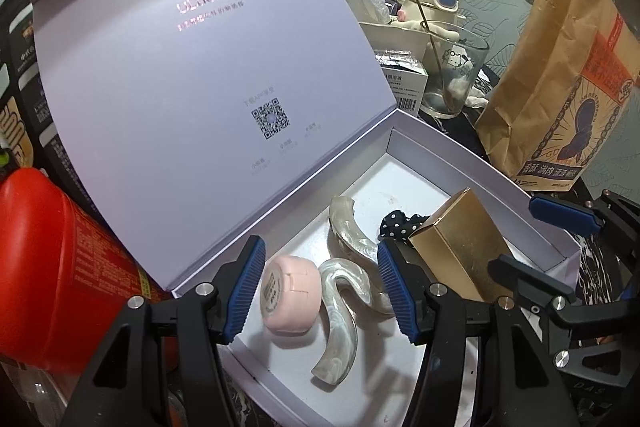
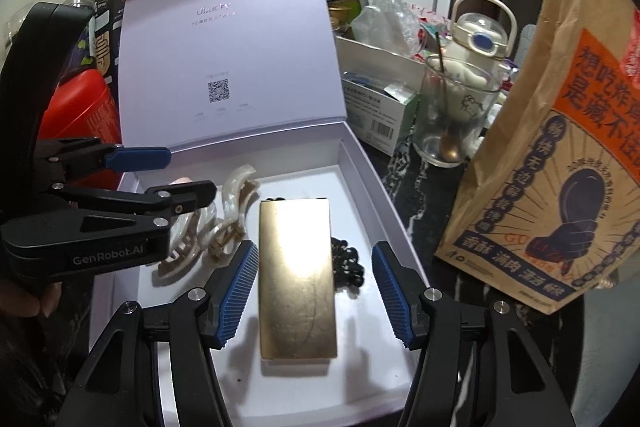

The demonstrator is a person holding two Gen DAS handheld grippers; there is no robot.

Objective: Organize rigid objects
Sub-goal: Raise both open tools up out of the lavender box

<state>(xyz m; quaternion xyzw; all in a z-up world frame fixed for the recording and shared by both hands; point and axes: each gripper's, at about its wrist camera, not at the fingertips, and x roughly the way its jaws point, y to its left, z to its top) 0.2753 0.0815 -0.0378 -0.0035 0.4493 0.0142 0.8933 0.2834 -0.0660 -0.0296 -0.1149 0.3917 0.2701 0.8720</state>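
A white gift box (image 1: pixel 400 131) stands with its lid up. In it lie a pink round case (image 1: pixel 290 295), two pearly hair clips (image 1: pixel 340 303) (image 1: pixel 352 231), a gold box (image 1: pixel 460 243) and a black dotted scrunchie (image 1: pixel 400 223). My left gripper (image 1: pixel 320 287) hovers open over the pink case and the nearer clip, its pads clear of both. My right gripper (image 2: pixel 316 291) is open around the gold box (image 2: pixel 296 275), which lies flat on the box floor; the pads do not press it. The left gripper (image 2: pixel 176 173) also shows at the left of the right wrist view.
A brown paper bag (image 2: pixel 560 167) stands right of the gift box (image 2: pixel 360 163). Behind it are a glass with a spoon (image 2: pixel 452 115), a small carton (image 2: pixel 380 111) and a white kettle-shaped bottle (image 2: pixel 480 35). A red container (image 1: pixel 52 267) crowds the left side.
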